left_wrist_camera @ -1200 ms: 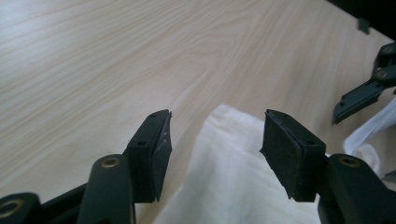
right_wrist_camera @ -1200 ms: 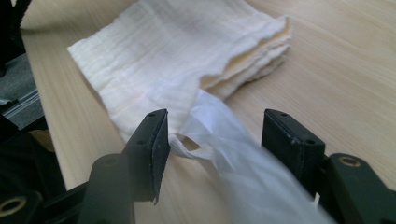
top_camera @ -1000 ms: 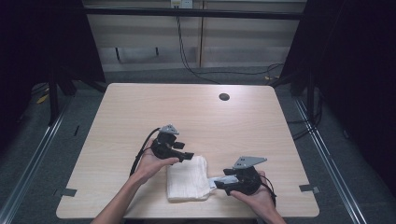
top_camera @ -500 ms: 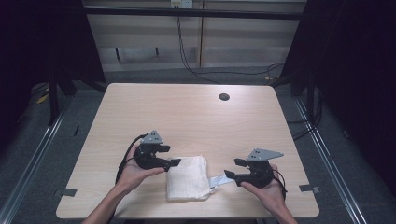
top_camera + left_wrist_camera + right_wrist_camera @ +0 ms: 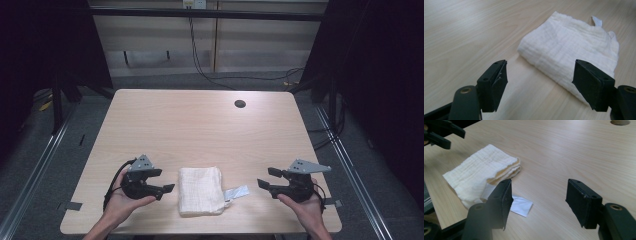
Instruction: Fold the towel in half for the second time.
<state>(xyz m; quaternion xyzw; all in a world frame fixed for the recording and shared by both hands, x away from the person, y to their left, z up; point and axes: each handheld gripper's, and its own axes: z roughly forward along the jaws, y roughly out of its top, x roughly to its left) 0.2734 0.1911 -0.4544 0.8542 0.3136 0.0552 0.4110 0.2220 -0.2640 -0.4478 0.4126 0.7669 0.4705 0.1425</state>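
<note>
A folded cream cloth (image 5: 201,191) lies flat near the table's front edge, with a white label (image 5: 236,193) sticking out from its right side. My left gripper (image 5: 167,180) sits just left of the cloth, pointing at it. Its jaws have just been opening and hold nothing. In the left gripper view the cloth (image 5: 571,50) lies beyond the left gripper (image 5: 540,82), untouched. My right gripper (image 5: 264,177) is open to the right of the label, apart from it. In the right gripper view the cloth (image 5: 481,170) and label (image 5: 520,205) lie left of the right gripper (image 5: 539,200).
The light wooden table (image 5: 200,130) has a round cable hole (image 5: 240,104) at the back right. Dark curtains and floor rails flank the table, and cables run along the floor behind it. The left gripper (image 5: 442,132) shows at the top left of the right gripper view.
Both hands have drawn away from the cloth, the left one leftward and the right one rightward. The left jaws stand wider apart. The cloth stays folded on the table.
</note>
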